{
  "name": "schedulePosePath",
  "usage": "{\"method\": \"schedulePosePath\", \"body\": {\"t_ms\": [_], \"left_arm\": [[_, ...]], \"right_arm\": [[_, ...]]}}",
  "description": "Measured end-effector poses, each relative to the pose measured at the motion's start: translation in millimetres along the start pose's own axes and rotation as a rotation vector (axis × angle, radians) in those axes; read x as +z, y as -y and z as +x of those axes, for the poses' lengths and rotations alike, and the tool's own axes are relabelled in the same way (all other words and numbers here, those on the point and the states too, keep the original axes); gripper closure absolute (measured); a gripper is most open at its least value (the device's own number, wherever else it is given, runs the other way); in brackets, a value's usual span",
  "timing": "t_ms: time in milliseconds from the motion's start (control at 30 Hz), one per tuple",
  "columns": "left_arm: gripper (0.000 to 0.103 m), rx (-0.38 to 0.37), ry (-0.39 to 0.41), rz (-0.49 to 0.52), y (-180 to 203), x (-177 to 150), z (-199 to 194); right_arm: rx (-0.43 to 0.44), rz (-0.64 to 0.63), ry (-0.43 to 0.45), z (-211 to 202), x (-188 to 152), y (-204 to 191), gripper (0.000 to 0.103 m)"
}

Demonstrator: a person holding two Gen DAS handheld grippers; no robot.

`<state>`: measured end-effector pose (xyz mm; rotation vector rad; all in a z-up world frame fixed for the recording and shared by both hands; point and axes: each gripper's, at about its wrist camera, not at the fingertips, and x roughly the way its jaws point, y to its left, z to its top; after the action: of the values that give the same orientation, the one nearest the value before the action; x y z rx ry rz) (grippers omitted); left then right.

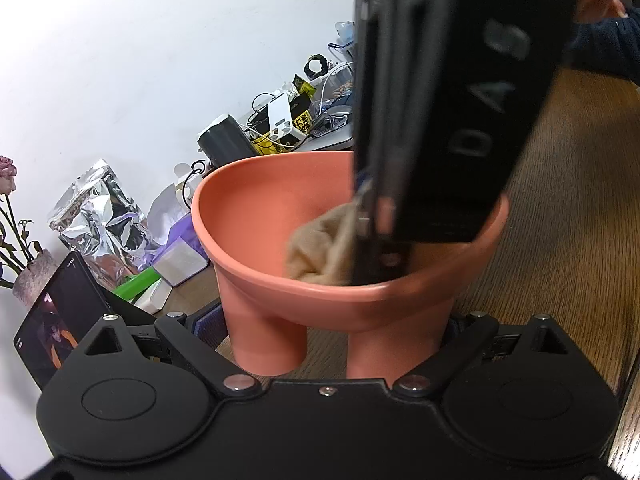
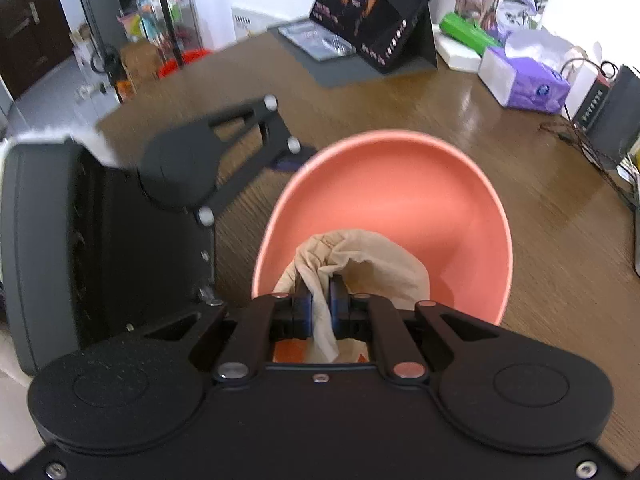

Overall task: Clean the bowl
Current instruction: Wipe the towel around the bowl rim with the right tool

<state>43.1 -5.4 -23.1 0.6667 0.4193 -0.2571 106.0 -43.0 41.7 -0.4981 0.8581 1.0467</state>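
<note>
Inside the salmon-pink footed bowl (image 2: 400, 200) my right gripper (image 2: 320, 312) pinches a beige cloth (image 2: 372, 256) against the near wall. My left gripper (image 1: 328, 328) clamps the bowl's legs. Pressing too hard sideways could tip the bowl off the wooden table (image 2: 560, 248).

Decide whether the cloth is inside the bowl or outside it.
Inside: the beige cloth, pinched by the right gripper, lies within the pink bowl.
</note>
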Motion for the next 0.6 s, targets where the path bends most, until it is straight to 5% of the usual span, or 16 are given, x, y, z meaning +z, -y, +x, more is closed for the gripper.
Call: {"method": "schedulePosePath", "body": {"t_ms": [600], "left_arm": [[0.008, 0.007, -0.001, -0.001, -0.7, 0.4, 2.2]], "right_arm": [[-0.057, 0.008, 0.148, -5.2, 21.3, 11.1, 0.094]]}}
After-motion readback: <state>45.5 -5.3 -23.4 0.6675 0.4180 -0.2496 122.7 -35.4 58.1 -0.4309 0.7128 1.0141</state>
